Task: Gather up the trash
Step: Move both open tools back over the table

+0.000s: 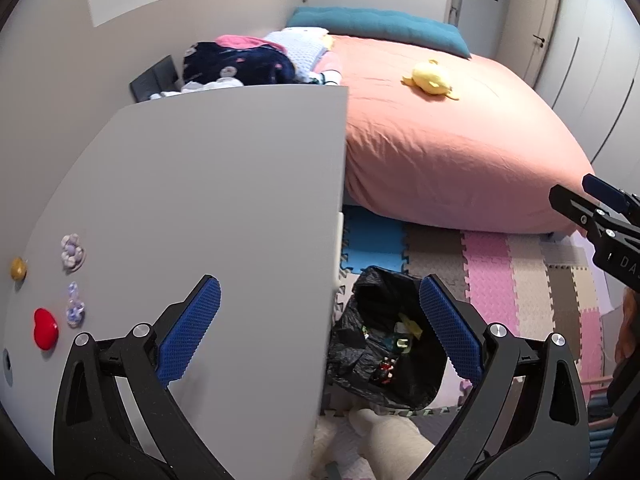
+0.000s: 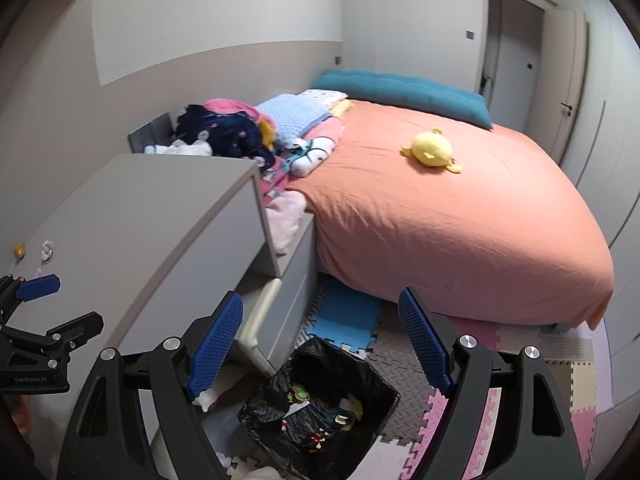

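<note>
**Both grippers open above the lined bin**

The left gripper (image 1: pixel 320 328) hangs with its 2 blue-padded fingers (image 1: pixel 192 328) spread wide and nothing between the pads; 1 finger sits over the grey desk top (image 1: pixel 224 208), the other over the bin. The right gripper (image 2: pixel 320 344) also has its fingers (image 2: pixel 216 344) spread apart and empty, pointing down toward the floor. The bin with the black trash bag (image 2: pixel 320 412) stands on the foam puzzle mats (image 2: pixel 400 392), just beside the desk's corner and near the foot of the bed (image 2: pixel 440 216). Small colourful scraps of trash (image 2: pixel 304 394) lie inside the bag. On the desk top near its left edge sit a red heart (image 1: pixel 45 328), a yellow knob-like piece (image 1: pixel 18 268) and 2 pale lilac trinkets (image 1: pixel 73 252). A yellow plush toy (image 2: pixel 432 152) rests on the orange bedcover, with a teal cushion (image 2: pixel 404 92) at the head and a pile of clothes (image 2: pixel 224 128) behind the desk
</note>
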Tool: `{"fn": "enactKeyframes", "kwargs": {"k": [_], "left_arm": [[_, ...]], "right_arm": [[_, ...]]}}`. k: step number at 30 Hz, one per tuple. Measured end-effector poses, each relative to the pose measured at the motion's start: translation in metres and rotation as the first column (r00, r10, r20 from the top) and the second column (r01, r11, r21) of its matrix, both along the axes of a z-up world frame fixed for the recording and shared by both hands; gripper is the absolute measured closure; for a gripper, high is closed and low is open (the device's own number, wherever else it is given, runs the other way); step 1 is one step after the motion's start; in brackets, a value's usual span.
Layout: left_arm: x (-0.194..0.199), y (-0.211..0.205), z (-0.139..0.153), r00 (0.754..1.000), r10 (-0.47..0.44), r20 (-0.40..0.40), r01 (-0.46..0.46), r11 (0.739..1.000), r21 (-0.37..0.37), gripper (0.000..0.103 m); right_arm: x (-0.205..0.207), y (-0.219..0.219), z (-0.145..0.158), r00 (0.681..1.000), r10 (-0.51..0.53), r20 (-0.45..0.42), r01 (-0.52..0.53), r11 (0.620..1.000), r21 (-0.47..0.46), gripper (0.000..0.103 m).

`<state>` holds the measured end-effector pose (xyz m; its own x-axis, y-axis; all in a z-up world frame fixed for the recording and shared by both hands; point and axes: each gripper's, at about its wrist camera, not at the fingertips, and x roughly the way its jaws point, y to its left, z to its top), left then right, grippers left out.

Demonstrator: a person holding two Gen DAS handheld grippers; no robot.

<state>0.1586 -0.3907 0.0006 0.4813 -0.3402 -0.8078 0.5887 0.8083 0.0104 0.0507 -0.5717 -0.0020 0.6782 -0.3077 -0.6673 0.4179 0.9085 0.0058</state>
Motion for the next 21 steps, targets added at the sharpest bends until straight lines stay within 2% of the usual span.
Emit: {"fn": "enactKeyframes", "kwargs": {"k": [13,21], "left_arm": [[0.015,0.068,0.01,0.994,0.109,0.023,-0.109,0.994,-0.025,0.006],[0.028,0.13,0.013,0.974,0.219,0.055,-0.218,0.976,-0.026,0.006]], "right_arm": [[0.033,0.056,0.009,0.995,0.102,0.008,-0.102,0.995,-0.009,0.023],[0.059,0.106,0.01,0.98,0.197,0.008,-0.197,0.98,-0.017,0.023]]}}
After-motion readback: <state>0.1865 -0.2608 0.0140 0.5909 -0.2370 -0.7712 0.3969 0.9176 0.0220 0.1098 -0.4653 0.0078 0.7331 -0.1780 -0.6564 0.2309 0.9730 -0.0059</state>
